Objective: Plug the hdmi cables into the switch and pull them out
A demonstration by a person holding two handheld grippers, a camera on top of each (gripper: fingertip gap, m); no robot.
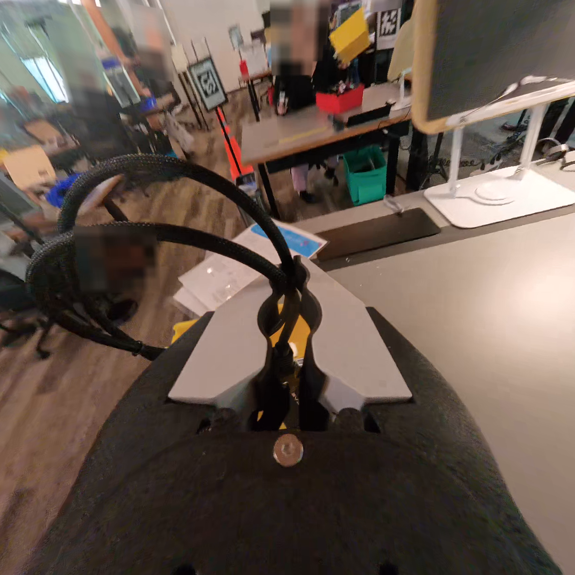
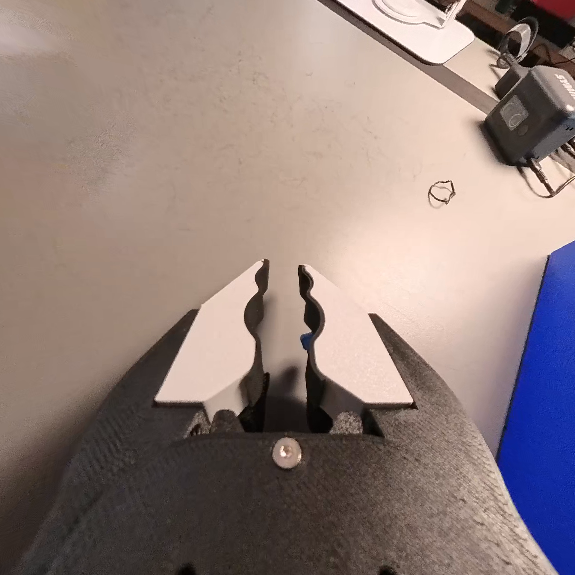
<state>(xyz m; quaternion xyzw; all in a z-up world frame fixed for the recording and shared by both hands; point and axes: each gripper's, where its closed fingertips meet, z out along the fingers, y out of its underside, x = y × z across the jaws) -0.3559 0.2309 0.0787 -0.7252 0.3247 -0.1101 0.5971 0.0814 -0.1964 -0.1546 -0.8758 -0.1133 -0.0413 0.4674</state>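
While the grey table (image 2: 217,124) fills the right wrist view, the right gripper (image 2: 283,264) hovers over it with fingers parted and nothing between them. At the table's edge, the left gripper (image 1: 295,267) is clamped on the black braided HDMI cables (image 1: 199,236), which loop out leftward above the floor; a small wire loop (image 2: 441,193) lies apart on the tabletop.

Black braided cables (image 1: 186,236); blue mat (image 2: 541,389).

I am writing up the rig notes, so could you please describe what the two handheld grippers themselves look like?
Both look alike. The left gripper and right gripper each have a rough, textured black body with one silver screw near its front edge. Two flat, light grey fingers taper to points, their inner edges wavy and lined in black. No markings, hands or sleeves are visible.
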